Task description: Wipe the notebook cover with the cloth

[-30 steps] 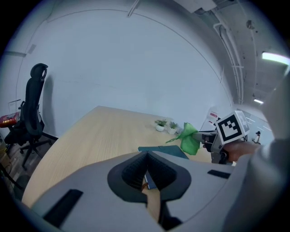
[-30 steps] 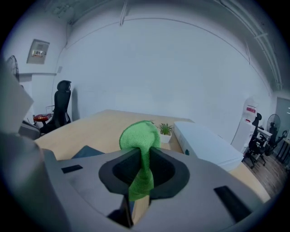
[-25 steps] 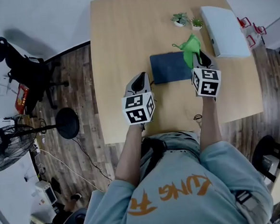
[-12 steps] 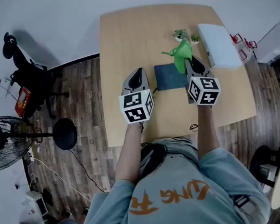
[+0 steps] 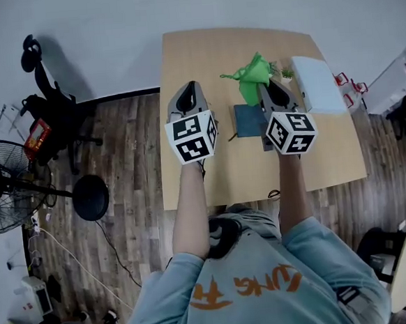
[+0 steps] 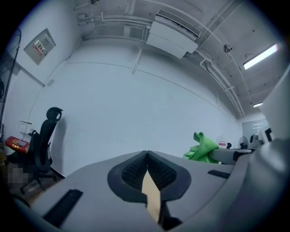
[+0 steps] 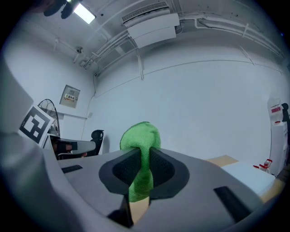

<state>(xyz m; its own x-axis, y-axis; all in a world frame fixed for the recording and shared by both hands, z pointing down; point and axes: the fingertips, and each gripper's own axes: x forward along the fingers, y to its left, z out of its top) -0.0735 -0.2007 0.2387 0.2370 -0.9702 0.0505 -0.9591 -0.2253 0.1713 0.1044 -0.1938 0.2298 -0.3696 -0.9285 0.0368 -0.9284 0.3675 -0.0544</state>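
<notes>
Two claws are held up over the table, both pointing away from the person toward the far wall. The right claw is clamped on the green cloth; in its own view the jaws of the right claw pinch a fold of the cloth, which bulges above the tips and hangs in a strip below them. The left claw holds nothing, and in its view the jaws of the left claw meet at the tips, with only a sliver of table showing in the gap behind them (the cloth shows off to its right). The dark notebook lies flat on the table between the two claws, its right part hidden under the right claw's body. From the head view the cloth sits past the notebook's far edge, and it is raised off the table rather than resting on the cover. A white box lies near the table's right edge.
</notes>
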